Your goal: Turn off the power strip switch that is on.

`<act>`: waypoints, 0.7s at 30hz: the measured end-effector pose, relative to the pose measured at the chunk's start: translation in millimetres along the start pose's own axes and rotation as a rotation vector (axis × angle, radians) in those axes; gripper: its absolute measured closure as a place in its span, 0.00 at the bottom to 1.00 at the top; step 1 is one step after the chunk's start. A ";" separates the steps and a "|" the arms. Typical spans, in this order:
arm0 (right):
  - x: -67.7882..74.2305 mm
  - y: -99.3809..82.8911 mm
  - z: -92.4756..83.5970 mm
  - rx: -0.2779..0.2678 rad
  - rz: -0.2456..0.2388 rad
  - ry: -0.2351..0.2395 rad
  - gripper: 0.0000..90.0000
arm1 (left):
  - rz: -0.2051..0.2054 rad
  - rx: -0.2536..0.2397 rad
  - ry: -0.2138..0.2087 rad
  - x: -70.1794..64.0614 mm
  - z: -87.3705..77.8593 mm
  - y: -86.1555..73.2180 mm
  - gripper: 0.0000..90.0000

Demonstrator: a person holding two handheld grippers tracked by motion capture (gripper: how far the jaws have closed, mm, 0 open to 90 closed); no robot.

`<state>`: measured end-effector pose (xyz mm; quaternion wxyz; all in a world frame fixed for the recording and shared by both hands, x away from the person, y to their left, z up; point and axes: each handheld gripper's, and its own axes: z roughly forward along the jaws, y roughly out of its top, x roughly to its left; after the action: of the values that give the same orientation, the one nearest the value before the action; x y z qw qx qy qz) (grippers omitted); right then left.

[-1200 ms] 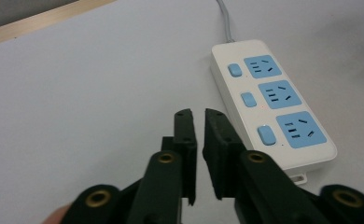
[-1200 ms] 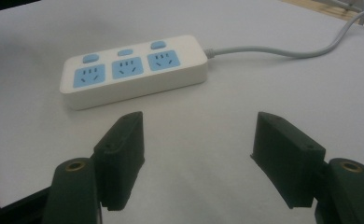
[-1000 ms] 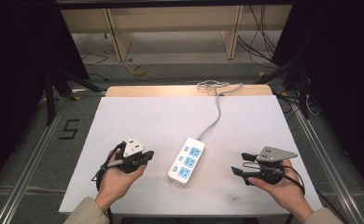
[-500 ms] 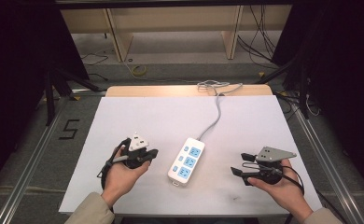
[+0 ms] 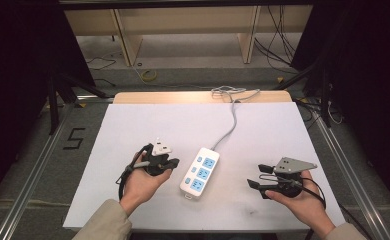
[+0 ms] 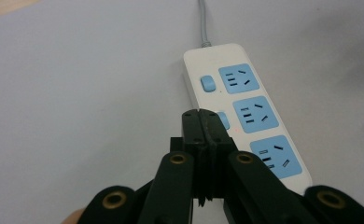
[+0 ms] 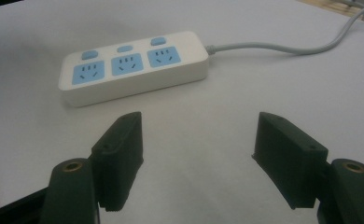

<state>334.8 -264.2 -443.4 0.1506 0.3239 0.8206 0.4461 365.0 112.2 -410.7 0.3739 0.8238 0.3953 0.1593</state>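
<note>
A white power strip with three blue sockets lies mid-desk, its grey cord running to the far edge. Left claw, jaws pressed together, sits just beside the strip. Right claw, jaws spread, hovers well apart from it.

A white power strip with three blue sockets and three small blue switches is laid flat on the white table, near its front edge, at the middle. Its grey cable is led toward the far edge.
</note>
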 end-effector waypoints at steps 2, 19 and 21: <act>0.0 0.0 0.0 0.000 -0.002 0.001 0.37 | 0.007 0.008 -0.006 -1.3 2.9 2.4 1.00; 0.3 -0.4 0.6 0.006 -0.003 -0.002 0.37 | 0.030 0.041 -0.027 -8.0 19.6 13.7 1.00; 0.3 -0.5 0.8 0.005 -0.003 -0.001 0.37 | 0.032 0.045 -0.026 -8.5 21.3 14.6 1.00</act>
<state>334.8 -263.7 -444.2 0.1507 0.3235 0.8221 0.4435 379.2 89.2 -413.9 0.3575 0.8403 0.3806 0.1455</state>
